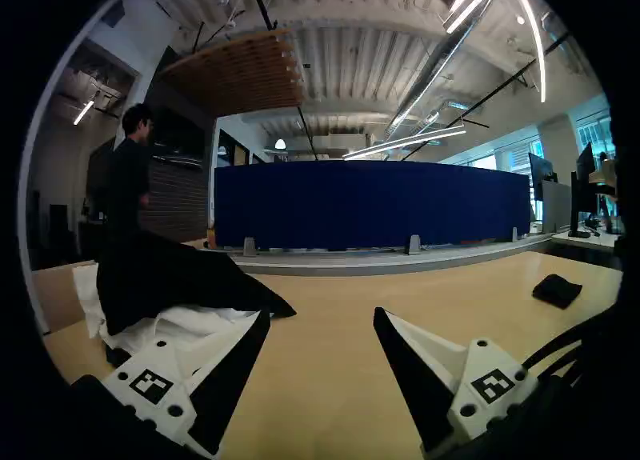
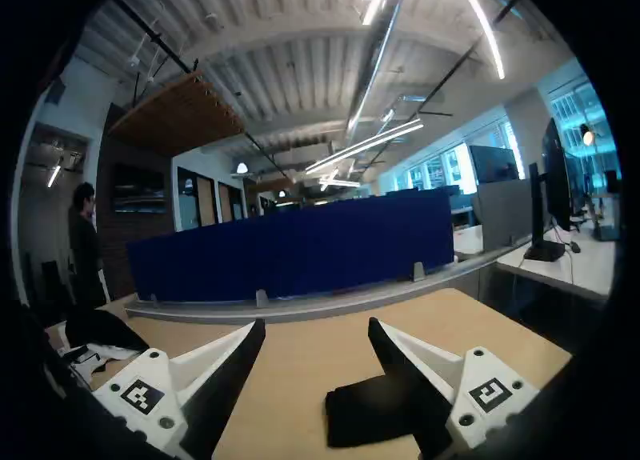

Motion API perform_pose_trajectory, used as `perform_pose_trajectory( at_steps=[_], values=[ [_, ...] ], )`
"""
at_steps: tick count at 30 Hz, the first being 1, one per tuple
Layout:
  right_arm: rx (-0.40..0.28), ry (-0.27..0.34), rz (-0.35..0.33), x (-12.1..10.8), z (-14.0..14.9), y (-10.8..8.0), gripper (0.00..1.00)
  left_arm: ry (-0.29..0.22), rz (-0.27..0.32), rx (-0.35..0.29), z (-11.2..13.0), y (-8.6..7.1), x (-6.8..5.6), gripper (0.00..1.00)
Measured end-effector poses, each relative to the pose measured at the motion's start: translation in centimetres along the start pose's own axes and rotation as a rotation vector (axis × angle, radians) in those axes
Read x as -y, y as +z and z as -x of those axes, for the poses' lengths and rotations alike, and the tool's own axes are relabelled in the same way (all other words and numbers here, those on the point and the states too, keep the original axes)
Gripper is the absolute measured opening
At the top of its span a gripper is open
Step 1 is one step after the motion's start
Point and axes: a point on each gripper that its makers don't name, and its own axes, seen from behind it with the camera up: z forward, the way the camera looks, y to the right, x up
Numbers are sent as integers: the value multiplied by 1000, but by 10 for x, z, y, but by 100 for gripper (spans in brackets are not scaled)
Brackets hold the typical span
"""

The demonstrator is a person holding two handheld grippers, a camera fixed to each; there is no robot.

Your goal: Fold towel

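In the left gripper view, the left gripper (image 1: 320, 316) stands open, its 2 fingers spread wide over the wooden table (image 1: 336, 356). Beside the finger on the view's left lies a heap of fabric: a black cloth (image 1: 160, 280) draped over a white cloth (image 1: 180, 324). The white cloth reaches the inner edge of that finger, but whether the two touch cannot be told. Far off toward the right edge of the table, 1 small folded black towel (image 1: 558, 290) lies flat, well apart from the heap. Behind the table runs a blue partition (image 1: 368, 204). A person (image 1: 130, 176) stands at the left, and monitors (image 1: 588, 184) sit on a desk at the right.

In the right gripper view, the right gripper (image 2: 316, 324) is also open, its jaws wide apart above the same table (image 2: 312, 364). The folded black towel (image 2: 364, 412) lies flat on the wood at the base of the view's right finger, which covers part of it. Whether that finger touches the towel cannot be told. The black cloth (image 2: 100, 328) and white cloth (image 2: 92, 356) sit at the far left. The blue partition (image 2: 296, 252), the person (image 2: 84, 244) and a monitor (image 2: 552, 192) stand beyond.
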Motion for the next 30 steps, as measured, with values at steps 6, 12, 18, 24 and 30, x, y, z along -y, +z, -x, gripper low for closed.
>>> perform_pose_trajectory(
  at_steps=[6,12,18,24,30],
  values=[
    [-1,10,15,-20,31,-2,100,0,0,0,0,1,0,96],
    [-9,37,32,-34,60,2,100,0,0,0,0,1,0,96],
    [-6,58,21,-31,85,7,100,0,0,0,-1,1,0,96],
    [2,42,31,-31,100,13,100,0,0,0,0,1,0,96],
    [10,79,48,-35,112,18,100,0,0,0,-1,1,0,96]
  ],
)
